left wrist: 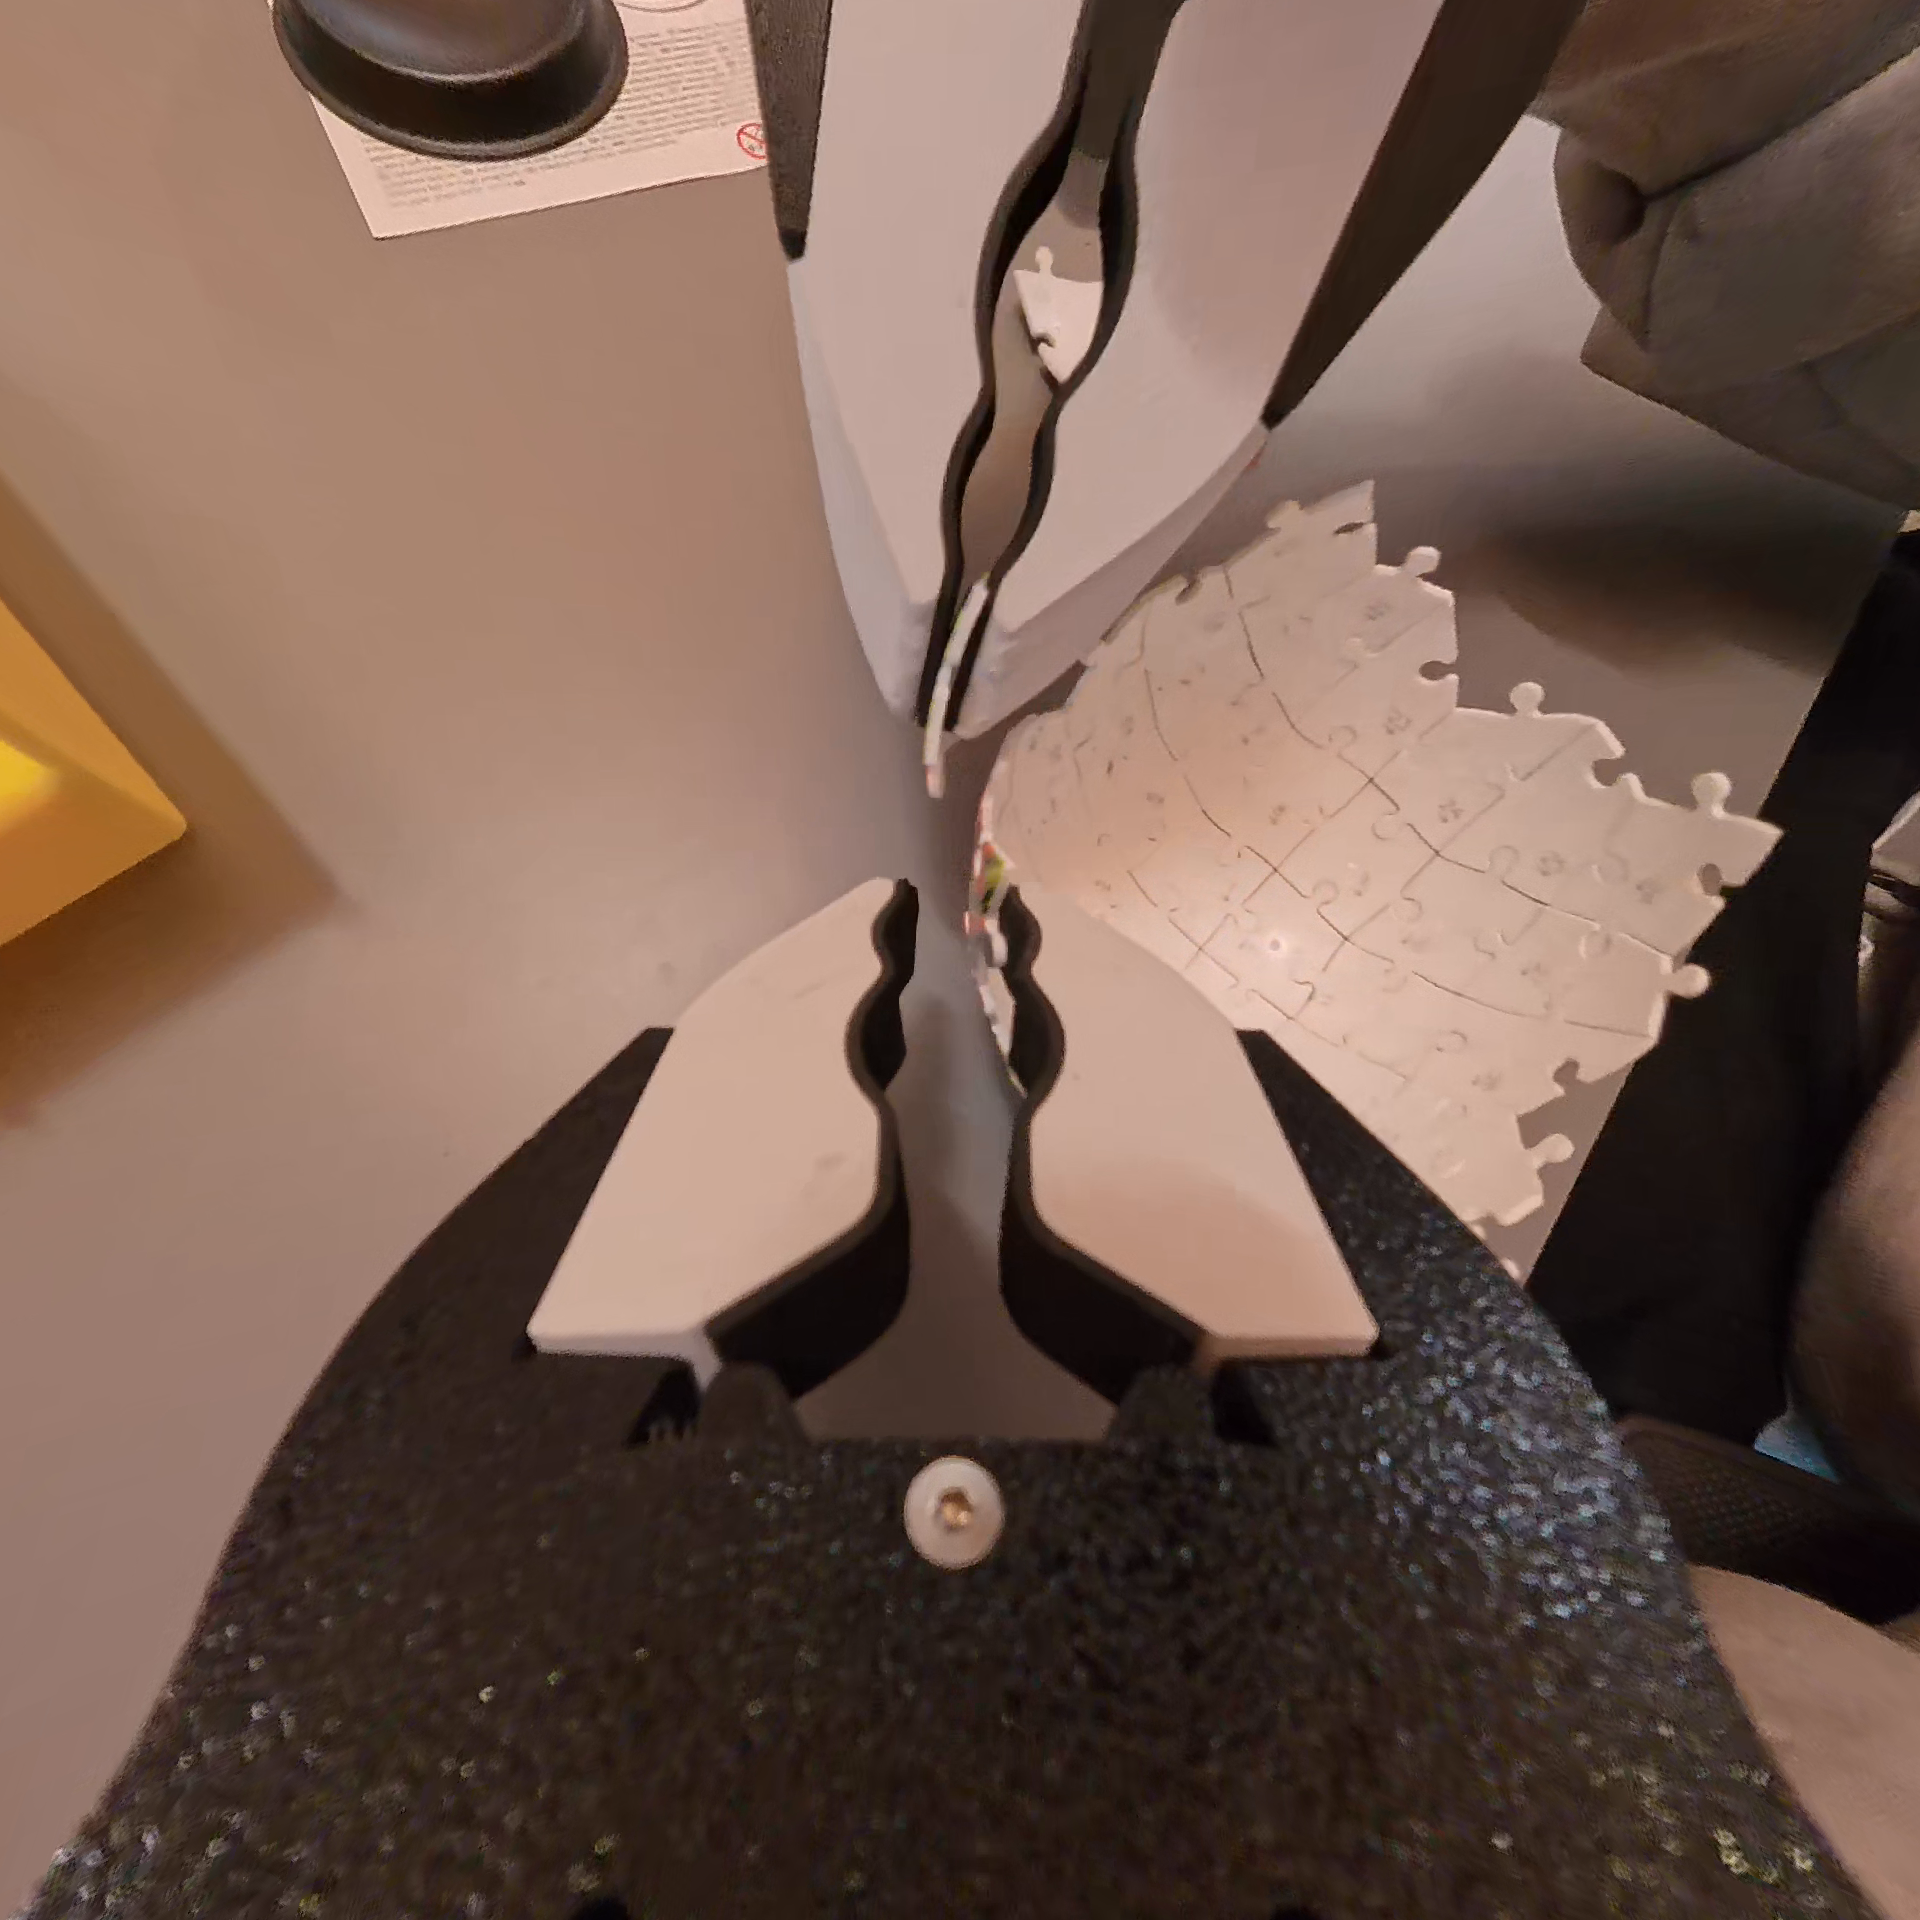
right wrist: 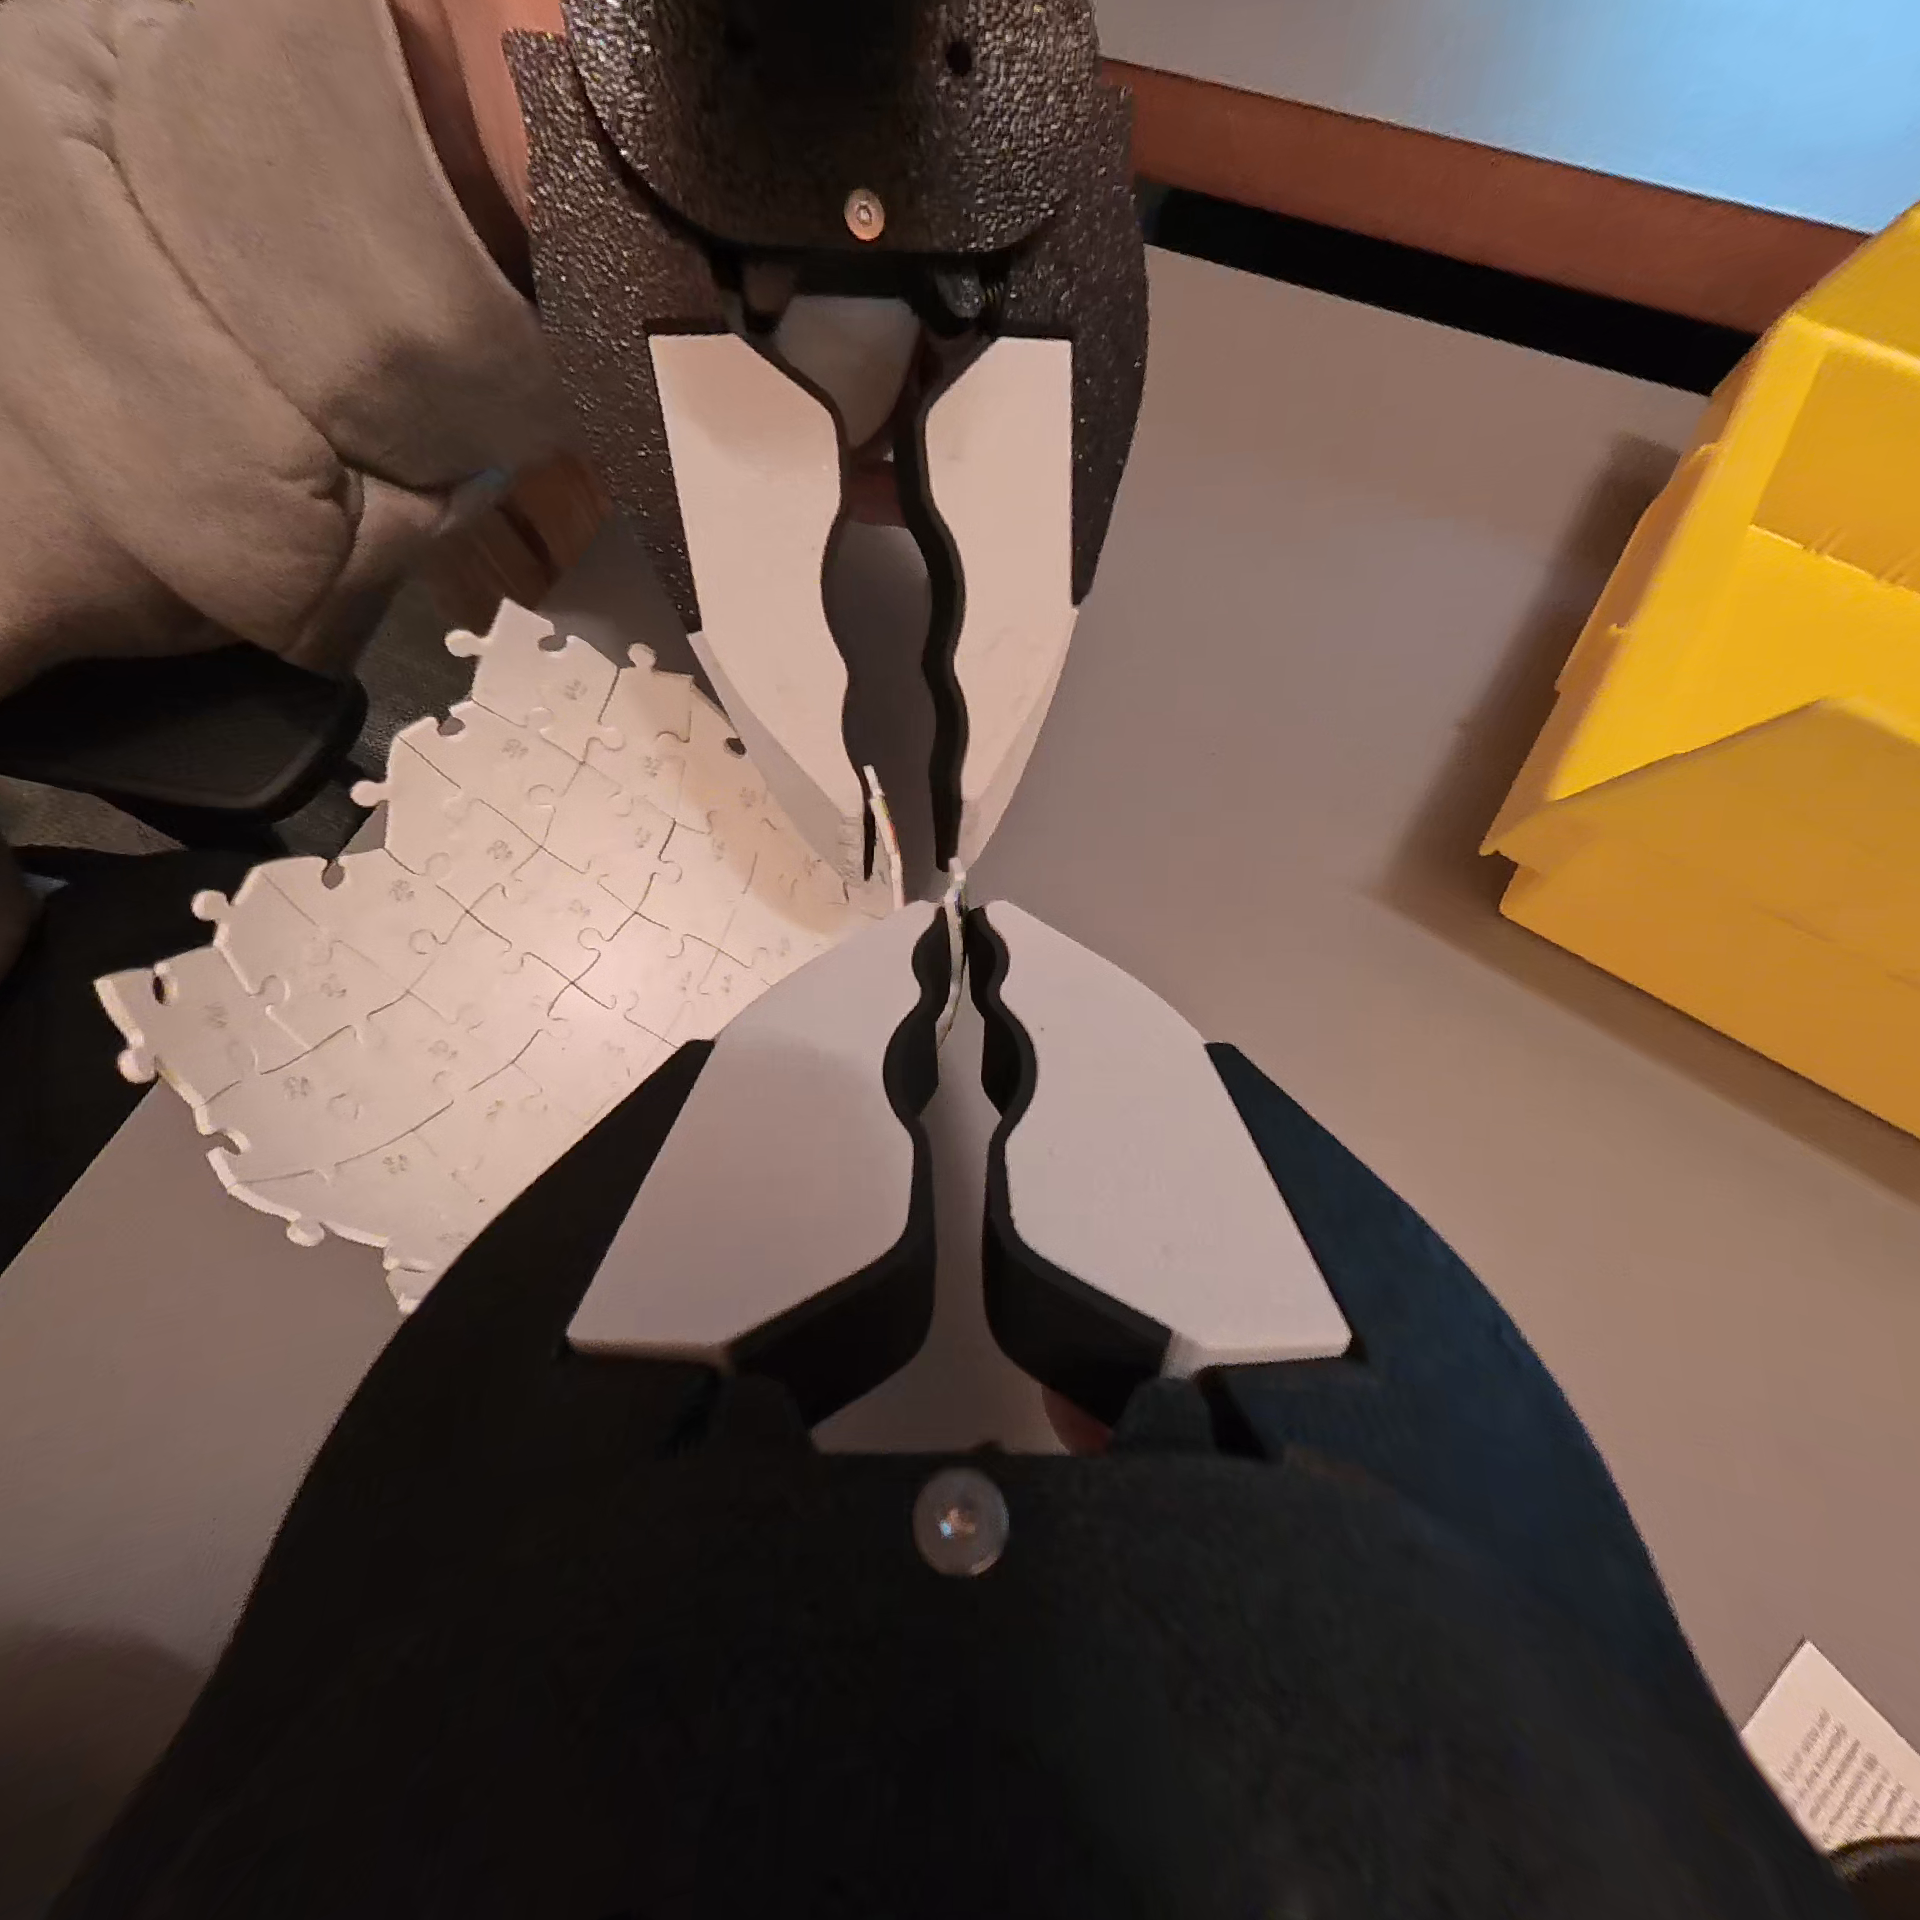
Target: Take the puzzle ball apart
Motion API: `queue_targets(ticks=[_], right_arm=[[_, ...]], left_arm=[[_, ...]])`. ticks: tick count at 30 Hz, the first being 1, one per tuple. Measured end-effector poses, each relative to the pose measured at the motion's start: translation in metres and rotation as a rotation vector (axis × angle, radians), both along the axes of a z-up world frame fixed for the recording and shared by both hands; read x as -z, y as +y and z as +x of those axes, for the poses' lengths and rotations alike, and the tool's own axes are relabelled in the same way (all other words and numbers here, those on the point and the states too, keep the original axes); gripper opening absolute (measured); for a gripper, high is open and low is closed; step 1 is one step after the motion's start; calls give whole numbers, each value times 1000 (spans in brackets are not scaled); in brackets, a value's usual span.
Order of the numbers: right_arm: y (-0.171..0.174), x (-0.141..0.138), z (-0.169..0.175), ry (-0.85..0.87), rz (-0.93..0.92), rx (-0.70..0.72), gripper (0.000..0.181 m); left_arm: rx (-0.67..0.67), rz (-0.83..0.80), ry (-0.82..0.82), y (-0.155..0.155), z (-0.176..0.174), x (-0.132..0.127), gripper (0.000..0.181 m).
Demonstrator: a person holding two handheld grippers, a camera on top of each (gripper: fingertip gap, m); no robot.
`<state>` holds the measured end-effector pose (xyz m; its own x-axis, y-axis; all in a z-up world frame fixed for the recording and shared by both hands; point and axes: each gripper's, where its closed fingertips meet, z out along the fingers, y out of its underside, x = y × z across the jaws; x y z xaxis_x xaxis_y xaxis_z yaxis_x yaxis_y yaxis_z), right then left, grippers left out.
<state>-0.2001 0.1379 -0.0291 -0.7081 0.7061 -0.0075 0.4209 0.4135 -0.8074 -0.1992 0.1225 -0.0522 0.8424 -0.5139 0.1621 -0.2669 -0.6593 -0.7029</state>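
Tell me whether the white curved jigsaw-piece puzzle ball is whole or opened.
Opened. The white curved jigsaw-piece puzzle ball is a partial shell: its blank inner face shows and its rim is ragged with loose tabs.

Small print on white paper sheet (left wrist: 665,135) (right wrist: 1829,1766), too fine to read. Faint marks, probably numbers, on inner faces of puzzle ball (left wrist: 1351,831) (right wrist: 468,935) pieces, illegible.

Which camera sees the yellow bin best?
The right wrist view: the yellow bin fills the right side there, showing its walls and stepped rim on the grey table. The left wrist view catches only a cropped yellow corner at its left edge.
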Motion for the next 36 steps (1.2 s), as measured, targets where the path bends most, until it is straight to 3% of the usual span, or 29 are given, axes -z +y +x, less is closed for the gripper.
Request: queue_targets(ticks=[12, 21, 36], right_arm=[[-7, -7, 0, -4, -46, -15, 3], [-5, -17, 0, -29, -201, 28, 3], [-4, -62, 25, 57, -556, 3, 3]], left_arm=[[0, 9, -8, -2, 1, 0, 10], [-4, 9, 7, -1, -2, 1, 10], [14, 39, -14, -1, 4, -8, 25]])
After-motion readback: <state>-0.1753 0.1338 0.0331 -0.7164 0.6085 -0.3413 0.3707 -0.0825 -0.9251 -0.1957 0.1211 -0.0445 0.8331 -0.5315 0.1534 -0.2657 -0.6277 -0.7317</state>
